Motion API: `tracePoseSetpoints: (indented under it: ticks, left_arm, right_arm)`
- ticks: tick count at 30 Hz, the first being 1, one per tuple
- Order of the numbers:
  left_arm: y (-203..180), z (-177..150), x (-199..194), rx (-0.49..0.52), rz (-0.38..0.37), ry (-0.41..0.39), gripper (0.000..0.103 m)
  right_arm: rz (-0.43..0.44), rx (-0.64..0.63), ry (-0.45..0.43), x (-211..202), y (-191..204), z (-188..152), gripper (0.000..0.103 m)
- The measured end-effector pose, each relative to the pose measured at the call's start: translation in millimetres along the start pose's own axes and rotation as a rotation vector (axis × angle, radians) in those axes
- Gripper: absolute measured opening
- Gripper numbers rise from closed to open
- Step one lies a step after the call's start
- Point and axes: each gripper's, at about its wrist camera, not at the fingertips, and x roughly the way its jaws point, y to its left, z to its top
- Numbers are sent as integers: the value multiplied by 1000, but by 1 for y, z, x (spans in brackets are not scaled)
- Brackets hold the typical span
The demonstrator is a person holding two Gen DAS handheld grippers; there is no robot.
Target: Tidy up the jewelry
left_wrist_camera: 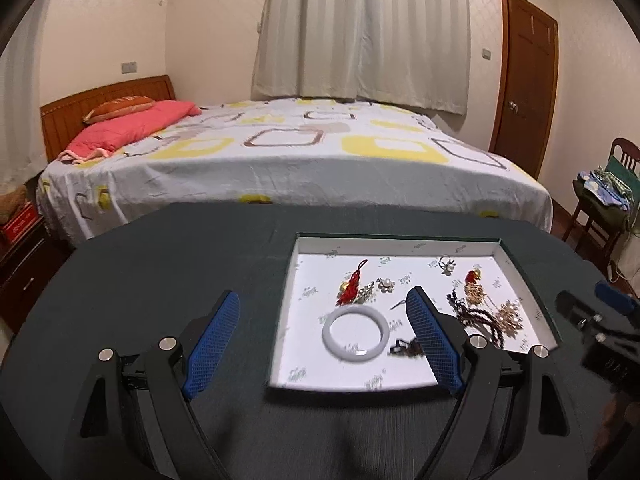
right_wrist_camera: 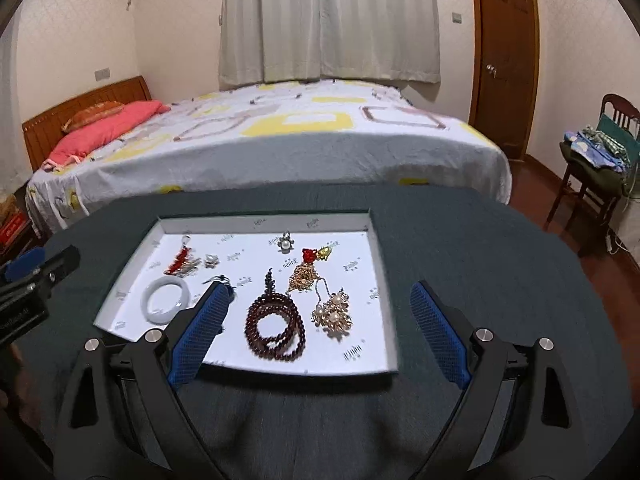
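— Inside the shallow white cardboard tray point(right_wrist_camera: 384, 280) on the dark bench point(right_wrist_camera: 460, 240): what?
— White jade bangle point(right_wrist_camera: 167, 301), dark red bead bracelet point(right_wrist_camera: 276, 326). Left gripper point(left_wrist_camera: 322, 308) and right gripper point(right_wrist_camera: 318, 300) hover near the tray, fingers spread, holding nothing.

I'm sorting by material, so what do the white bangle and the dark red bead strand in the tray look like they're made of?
White bangle: smooth, glossy, milky ring, likely jade or glass; plastic possible.
Dark red bead strand: small round polished beads with a slight sheen, possibly garnet or lacquered wood; too blurred to settle.
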Motion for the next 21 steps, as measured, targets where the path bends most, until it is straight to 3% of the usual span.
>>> tracePoseSetpoints:
  ticks: [7, 21]
  left_arm:
    - [3, -5, -63, 6, 14, -56, 82]
    - [2, -17, -156, -18, -10, -141, 85]
  right_arm:
    - [-13, -46, -93, -74, 4, 4, 90]
    - [47, -62, -194, -171, 13, -6, 91]
